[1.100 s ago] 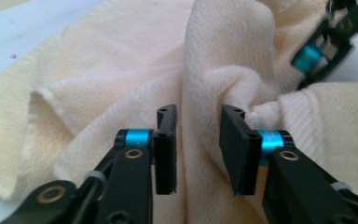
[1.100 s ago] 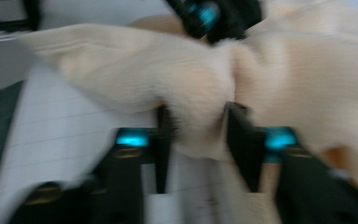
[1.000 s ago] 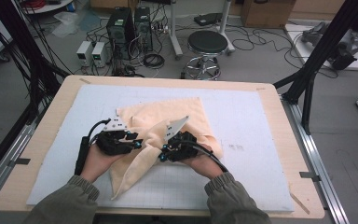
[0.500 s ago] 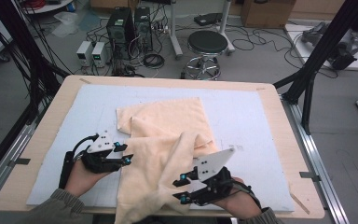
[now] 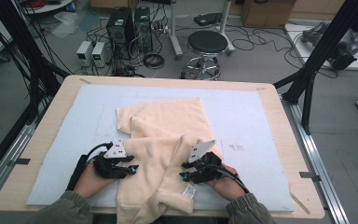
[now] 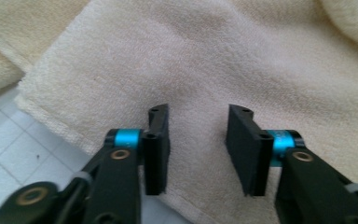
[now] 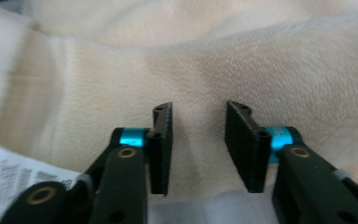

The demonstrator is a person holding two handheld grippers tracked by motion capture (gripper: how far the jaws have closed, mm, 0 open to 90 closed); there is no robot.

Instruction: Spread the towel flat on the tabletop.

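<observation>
A cream towel (image 5: 168,121) lies rumpled on the pale blue mat (image 5: 251,112), its near part bunched into a strip that hangs over the table's front edge. My left gripper (image 5: 130,169) sits at the strip's left side and my right gripper (image 5: 184,176) at its right side, beside a white care label (image 5: 189,190). In the left gripper view the left gripper (image 6: 198,111) hovers over the towel (image 6: 214,56) near its hem. In the right gripper view the right gripper (image 7: 199,107) faces the towel (image 7: 214,70), the label (image 7: 9,172) at lower left. Both pairs of jaws have just been closing and stand apart with nothing pinched.
The wooden table (image 5: 279,98) borders the mat on all sides. Black frame poles (image 5: 317,70) rise at the right and left. Behind the table, on the floor, stand a stool (image 5: 207,44), computer towers (image 5: 126,23) and loose cables.
Both hands pulled back from the towel's middle to the near edge, dragging cloth over it. The right gripper then swung back left against the strip; the left one shifted slightly right.
</observation>
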